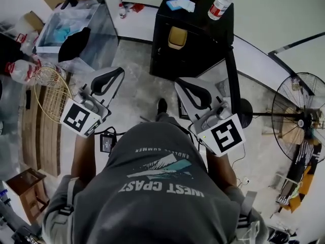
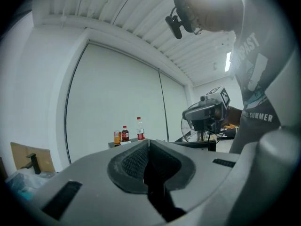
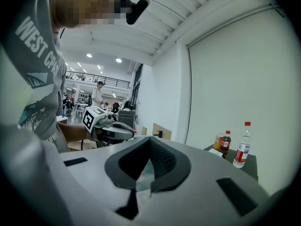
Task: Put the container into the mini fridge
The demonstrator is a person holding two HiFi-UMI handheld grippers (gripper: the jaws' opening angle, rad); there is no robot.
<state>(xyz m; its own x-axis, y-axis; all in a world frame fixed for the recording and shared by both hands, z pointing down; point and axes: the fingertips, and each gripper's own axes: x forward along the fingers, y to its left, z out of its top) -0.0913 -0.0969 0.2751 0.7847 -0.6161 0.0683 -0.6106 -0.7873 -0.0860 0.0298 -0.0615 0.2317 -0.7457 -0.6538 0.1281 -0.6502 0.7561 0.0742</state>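
Now, left hand-held gripper (image 1: 121,71) pressed together, right hand-held gripper (image 1: 181,84) likewise, yellow container (image 1: 176,37) at mini fridge (image 1: 202,43), axis unclear

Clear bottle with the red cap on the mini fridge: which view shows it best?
Right gripper view: the clear bottle stands side-on, full height, red cap and label plain. Head view shows it from above, foreshortened, on the mini fridge. Left gripper view has it small and distant.
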